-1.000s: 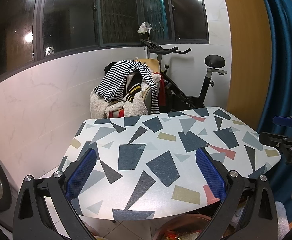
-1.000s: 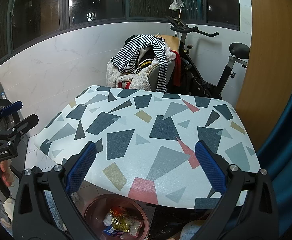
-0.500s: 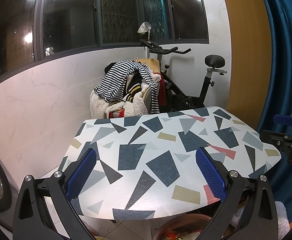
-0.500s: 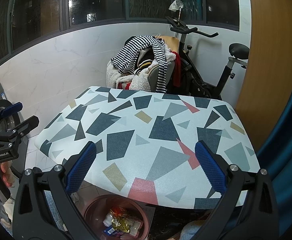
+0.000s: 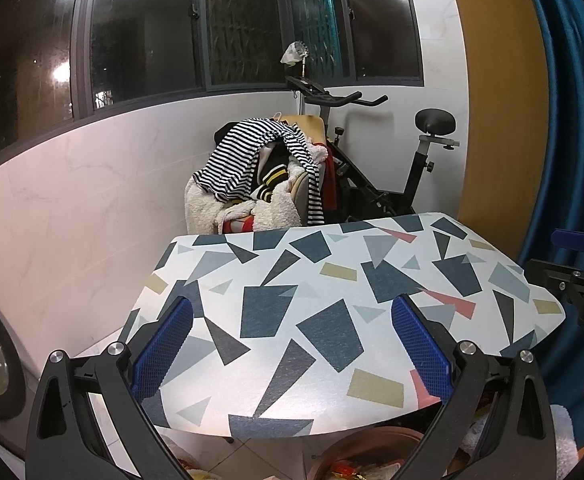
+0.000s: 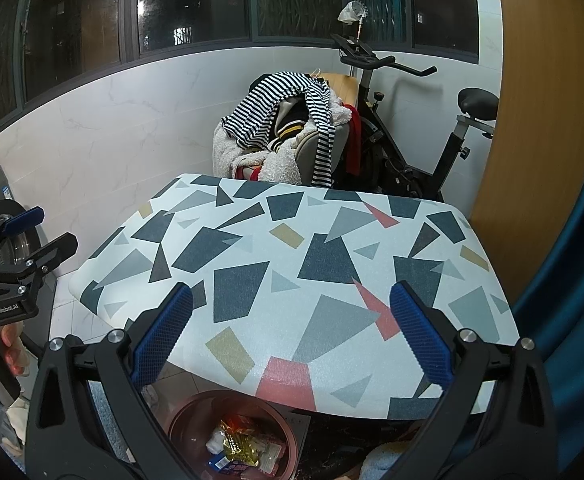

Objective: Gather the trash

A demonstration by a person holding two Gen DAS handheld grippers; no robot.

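Trash (image 6: pixel 241 449) (gold and red wrappers, white scraps) piled inside a reddish-brown bin (image 6: pixel 188 412) on the floor, tucked under the near edge of the patterned table (image 6: pixel 252 240). Left gripper (image 5: pixel 292 352) and right gripper (image 6: pixel 292 348) both spread wide, grasping nothing, hovering over that near edge. Beyond the far edge, clothes heaped on a chair (image 6: pixel 288 128) beside an exercise bike (image 6: pixel 412 136).

left hand-held gripper (image 5: pixel 292 344): jaws wide apart | above patterned table (image 5: pixel 332 280) | holding nothing
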